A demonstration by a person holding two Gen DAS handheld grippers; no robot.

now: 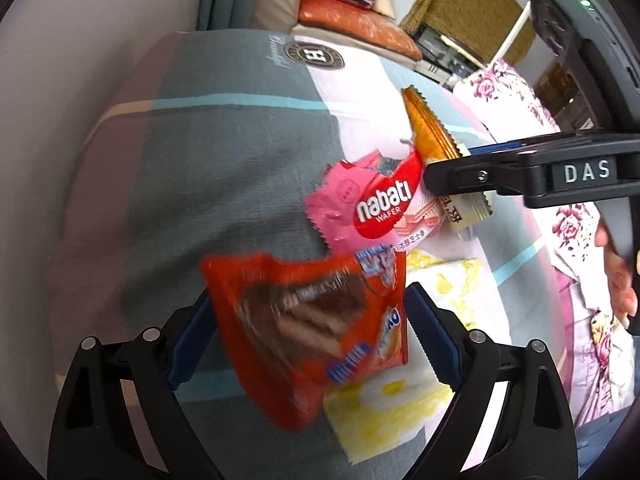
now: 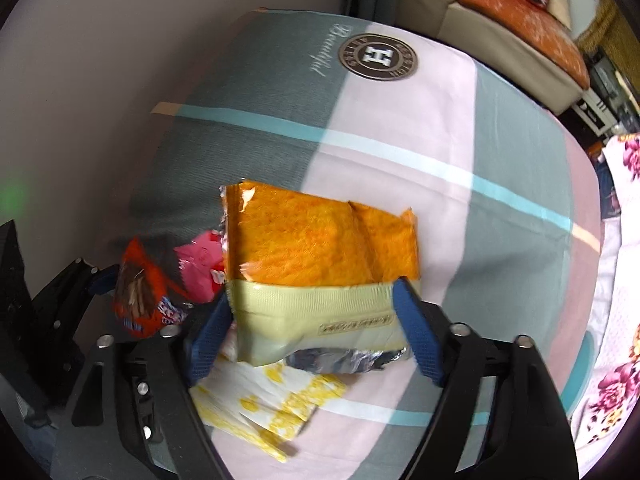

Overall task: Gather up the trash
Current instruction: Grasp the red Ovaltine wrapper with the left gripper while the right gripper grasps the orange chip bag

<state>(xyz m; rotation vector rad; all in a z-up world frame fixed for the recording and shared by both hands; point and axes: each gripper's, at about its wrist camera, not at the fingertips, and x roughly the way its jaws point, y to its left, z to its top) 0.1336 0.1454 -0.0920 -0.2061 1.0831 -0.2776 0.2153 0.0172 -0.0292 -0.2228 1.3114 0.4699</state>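
A red biscuit wrapper (image 1: 304, 320), blurred, spans the gap of my left gripper (image 1: 308, 332), whose blue pads (image 1: 188, 344) meet its two edges; the right wrist view shows it raised (image 2: 140, 292) beside that gripper (image 2: 104, 280). My right gripper (image 2: 312, 336) is shut on an orange and beige snack wrapper (image 2: 320, 248), pads against both sides of its beige end. From the left wrist view this wrapper (image 1: 428, 128) stands on edge in the right gripper (image 1: 460, 164). A pink Nabati wafer wrapper (image 1: 360, 204) (image 2: 200, 268) lies on the bed between the two. A yellow-patterned napkin (image 1: 380, 412) (image 2: 272, 404) lies under both.
Everything sits on a bed with a grey, pink and teal patchwork sheet (image 2: 400, 128). A floral blanket (image 1: 520, 92) (image 2: 624, 280) lies along the right. A sofa with an orange cushion (image 1: 360, 24) stands behind. A person's hand (image 1: 620, 280) grips the right tool's handle.
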